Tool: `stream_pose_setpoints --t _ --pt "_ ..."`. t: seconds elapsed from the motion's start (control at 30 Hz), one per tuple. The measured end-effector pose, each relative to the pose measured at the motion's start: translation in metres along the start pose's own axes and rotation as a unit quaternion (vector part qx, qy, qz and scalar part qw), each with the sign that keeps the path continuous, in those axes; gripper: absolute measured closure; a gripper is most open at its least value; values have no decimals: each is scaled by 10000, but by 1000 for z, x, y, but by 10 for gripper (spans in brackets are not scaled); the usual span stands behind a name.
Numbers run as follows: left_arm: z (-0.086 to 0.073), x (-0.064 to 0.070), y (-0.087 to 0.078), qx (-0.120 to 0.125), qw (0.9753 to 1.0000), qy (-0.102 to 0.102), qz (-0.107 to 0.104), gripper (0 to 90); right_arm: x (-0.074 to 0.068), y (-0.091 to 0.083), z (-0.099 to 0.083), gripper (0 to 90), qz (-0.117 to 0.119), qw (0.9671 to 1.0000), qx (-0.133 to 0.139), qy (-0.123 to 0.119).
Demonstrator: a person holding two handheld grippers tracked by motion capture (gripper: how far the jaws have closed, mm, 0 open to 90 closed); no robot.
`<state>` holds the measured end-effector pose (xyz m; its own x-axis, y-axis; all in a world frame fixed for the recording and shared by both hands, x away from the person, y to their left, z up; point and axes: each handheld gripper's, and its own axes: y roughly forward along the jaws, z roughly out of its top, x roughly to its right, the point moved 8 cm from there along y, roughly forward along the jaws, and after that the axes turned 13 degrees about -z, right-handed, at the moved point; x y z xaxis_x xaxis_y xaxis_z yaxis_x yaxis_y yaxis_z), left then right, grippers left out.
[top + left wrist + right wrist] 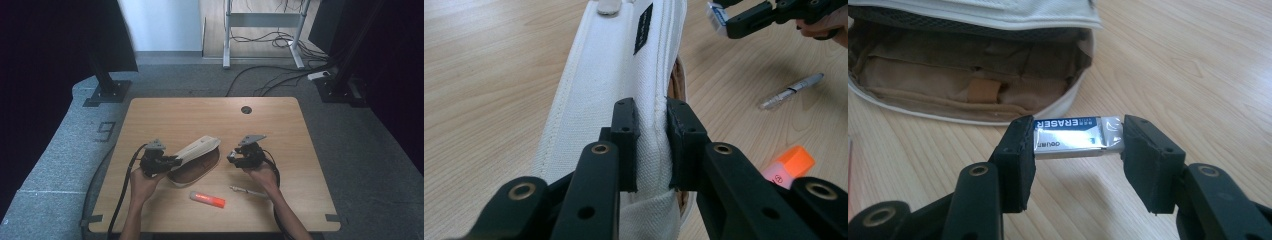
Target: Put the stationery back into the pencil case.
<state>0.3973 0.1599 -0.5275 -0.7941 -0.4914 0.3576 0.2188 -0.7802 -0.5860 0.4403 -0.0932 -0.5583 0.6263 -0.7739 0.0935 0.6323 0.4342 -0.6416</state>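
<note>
Pouch interior: upper part hidden under the white flap; left end cut off by the frame's left edge.
Highlighter: lower end hidden behind the black jaw.
Eraser: both ends covered by jaws.
Pen: markings too small to read.

A wooden table bears a pouch, highlighter and pen.

Left gripper view: the left gripper, rising from the bottom centre, has its two black jaws closed on the raised seam of the white canvas flap of a pencil case, whose brown lining shows just right of the jaws. At upper right, the right gripper holds an eraser above the wooden table. A silver pen lies at right, and an orange highlighter at lower right.
</note>
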Motion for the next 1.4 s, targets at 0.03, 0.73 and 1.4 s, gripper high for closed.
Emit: stream_pose_setpoints --t 0.03,0.73,1.4 --pt "0 0 0 1 10000 2 1 761 -4 3 2 473 -6 10000 -9 -28" --pt "1 2 2 48 10000 0 -61 759 -36 34 20 473 109 9996 -117 -212" --pt "3 4 5 88 9999 -13 -99 760 -53 62 26 473 137 9993 -189 -285"
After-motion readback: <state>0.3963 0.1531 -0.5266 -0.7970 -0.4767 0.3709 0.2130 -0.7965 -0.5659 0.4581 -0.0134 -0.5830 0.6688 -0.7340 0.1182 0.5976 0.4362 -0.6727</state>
